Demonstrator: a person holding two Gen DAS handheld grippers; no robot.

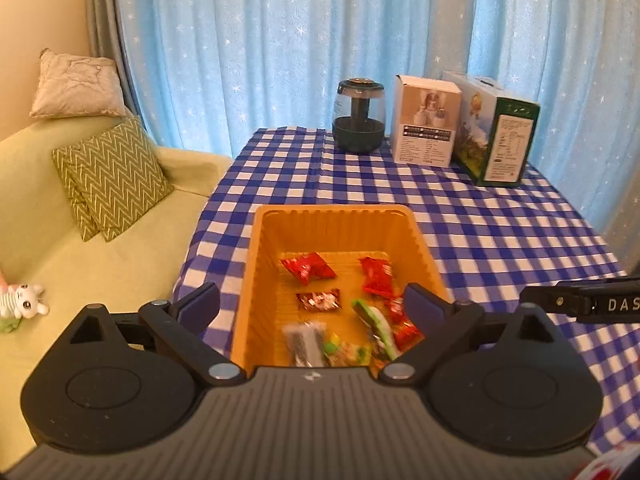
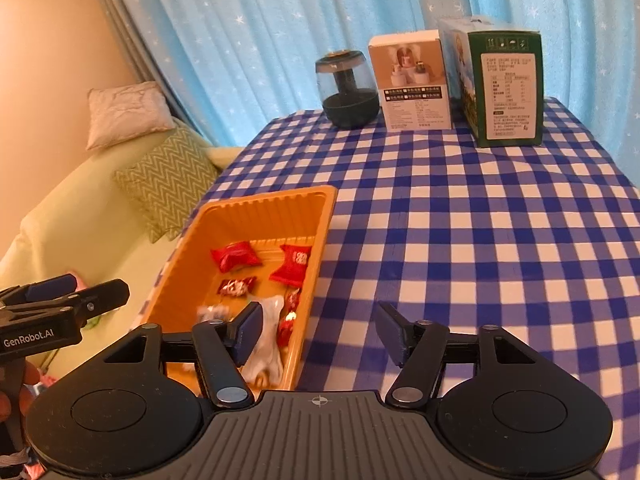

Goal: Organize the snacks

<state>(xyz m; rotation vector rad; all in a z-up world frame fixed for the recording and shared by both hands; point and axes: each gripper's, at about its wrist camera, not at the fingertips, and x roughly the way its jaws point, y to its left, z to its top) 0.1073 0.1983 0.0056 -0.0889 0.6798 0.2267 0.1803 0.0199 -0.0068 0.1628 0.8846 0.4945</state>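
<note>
An orange plastic basket (image 1: pixel 264 248) stands on the blue checked tablecloth and holds several wrapped snacks: red packets (image 1: pixel 308 266), a dark red candy (image 1: pixel 319 301), a green-striped packet (image 1: pixel 374 320) and a black-and-clear packet (image 1: pixel 304 344). My left gripper (image 1: pixel 314 304) is open and empty, hovering over the basket's near end. In the right wrist view the basket (image 2: pixel 324 216) lies left of centre, with red packets (image 2: pixel 236 255) and a white wrapper (image 2: pixel 268 336) inside. My right gripper (image 2: pixel 316 332) is open and empty over the basket's right rim.
A dark glass humidifier (image 1: pixel 359 118), a white box (image 1: pixel 424 120) and a green box (image 1: pixel 496 132) stand at the table's far edge before blue curtains. A green sofa (image 1: pixel 40 216) with cushions and a small plush toy (image 1: pixel 24 300) lies left of the table.
</note>
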